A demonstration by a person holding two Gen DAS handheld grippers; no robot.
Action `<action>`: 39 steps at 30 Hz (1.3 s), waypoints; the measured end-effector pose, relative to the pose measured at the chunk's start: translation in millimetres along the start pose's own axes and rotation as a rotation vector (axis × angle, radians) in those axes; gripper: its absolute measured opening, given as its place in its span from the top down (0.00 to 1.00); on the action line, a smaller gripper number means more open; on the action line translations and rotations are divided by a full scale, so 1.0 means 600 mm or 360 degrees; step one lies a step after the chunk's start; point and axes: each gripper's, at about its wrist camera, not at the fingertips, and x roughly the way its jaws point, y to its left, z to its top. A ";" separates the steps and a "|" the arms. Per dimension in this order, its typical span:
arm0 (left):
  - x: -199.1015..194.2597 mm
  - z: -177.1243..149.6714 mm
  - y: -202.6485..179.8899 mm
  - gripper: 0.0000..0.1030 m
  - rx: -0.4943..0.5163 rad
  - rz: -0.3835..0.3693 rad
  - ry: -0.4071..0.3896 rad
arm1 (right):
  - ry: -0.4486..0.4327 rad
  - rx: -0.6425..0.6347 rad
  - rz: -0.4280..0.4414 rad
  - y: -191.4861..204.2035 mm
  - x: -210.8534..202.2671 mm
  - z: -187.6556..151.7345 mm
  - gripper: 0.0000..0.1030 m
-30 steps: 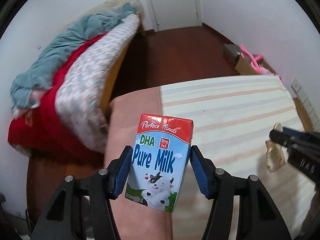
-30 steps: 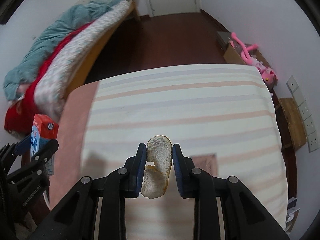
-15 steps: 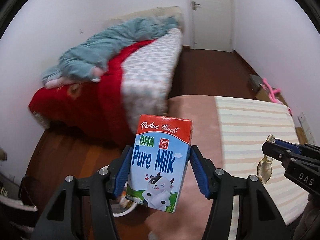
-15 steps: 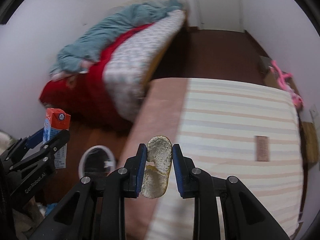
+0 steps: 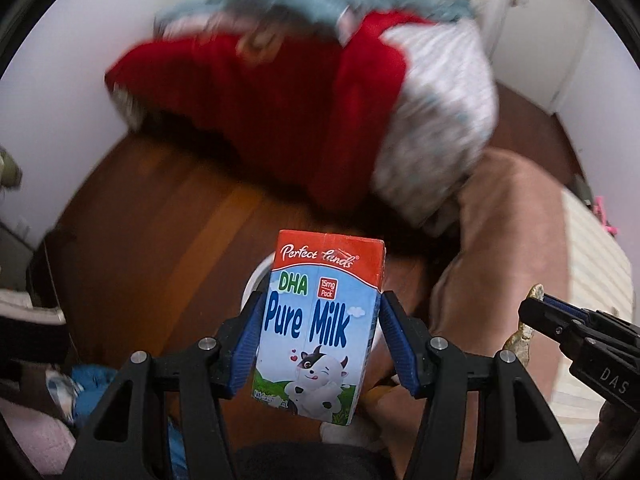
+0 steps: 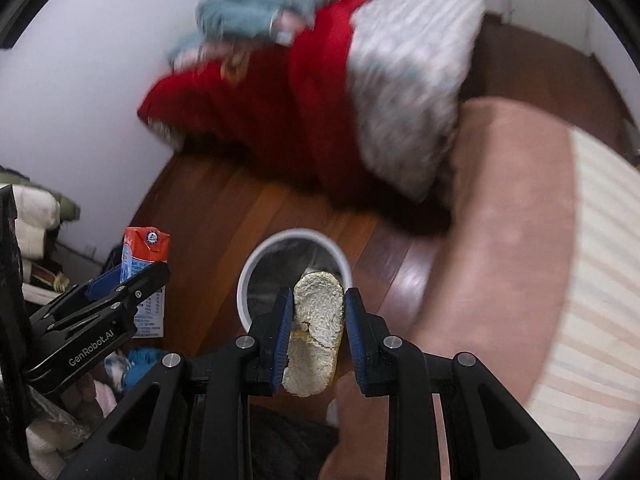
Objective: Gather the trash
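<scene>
Reddish wooden floor lies below both our claws, with a white-rimmed bin standing on it. We tilt the right gripper downward over that floor, its blue pads pressed against either side of a crumpled pale wrapper; the bin's open mouth sits just beyond and below the fingertips, and a pink-edged striped mattress spreads to the claw's right. To its left we hold the left gripper, likewise angled down, its pads clamped on the sides of an upright milk carton that hides most of the bin rim directly behind it. Ahead of both claws a heap of red, teal and patterned bedding rises against the white wall, blurred
</scene>
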 end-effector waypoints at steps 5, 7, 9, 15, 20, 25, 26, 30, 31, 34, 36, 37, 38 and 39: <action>0.120 -0.003 0.060 0.47 -0.0129 -0.0079 0.0254 | 0.0206 -0.0016 -0.0013 0.023 0.151 0.021 0.73; 0.171 -0.003 0.079 0.47 -0.0188 -0.0133 0.0349 | 0.0275 -0.0007 -0.0010 0.024 0.195 0.027 0.73; 0.200 -0.002 0.087 0.47 -0.0241 -0.0162 0.0410 | 0.0340 -0.0003 -0.0006 0.028 0.239 0.033 0.73; 0.260 -0.002 0.134 0.20 -0.0402 -0.0145 0.0508 | 0.0523 0.0014 -0.0006 0.027 0.346 0.034 0.71; 0.239 -0.013 0.160 0.01 -0.0433 -0.0067 0.0487 | 0.0637 0.0023 0.0060 0.016 0.391 0.029 0.06; 0.203 -0.027 0.158 0.01 -0.0397 0.0023 0.0425 | 0.0619 -0.0048 -0.0033 0.021 0.370 0.018 0.00; 0.197 -0.029 0.157 0.01 -0.0388 0.0039 0.0415 | 0.0607 -0.0083 -0.0062 0.024 0.359 0.015 0.00; 0.152 -0.047 0.141 0.00 -0.0337 0.0086 0.0367 | 0.0532 -0.0199 -0.0187 0.033 0.302 0.001 0.00; 0.138 -0.053 0.134 0.00 -0.0320 0.0083 0.0353 | 0.0522 -0.0208 -0.0193 0.032 0.291 -0.001 0.00; 0.104 -0.062 0.120 0.00 -0.0289 0.0069 0.0318 | 0.0479 -0.0229 -0.0201 0.033 0.246 -0.006 0.00; 0.080 -0.067 0.112 0.00 -0.0278 0.0057 0.0294 | 0.0453 -0.0229 -0.0192 0.035 0.216 -0.009 0.00; 0.067 -0.068 0.107 0.00 -0.0269 0.0049 0.0281 | 0.0438 -0.0227 -0.0181 0.036 0.200 -0.011 0.00; 0.058 -0.069 0.101 0.00 -0.0262 0.0050 0.0268 | 0.0420 -0.0232 -0.0174 0.038 0.180 -0.013 0.00; 0.047 -0.069 0.098 0.00 -0.0252 0.0049 0.0253 | 0.0409 -0.0235 -0.0169 0.042 0.170 -0.014 0.00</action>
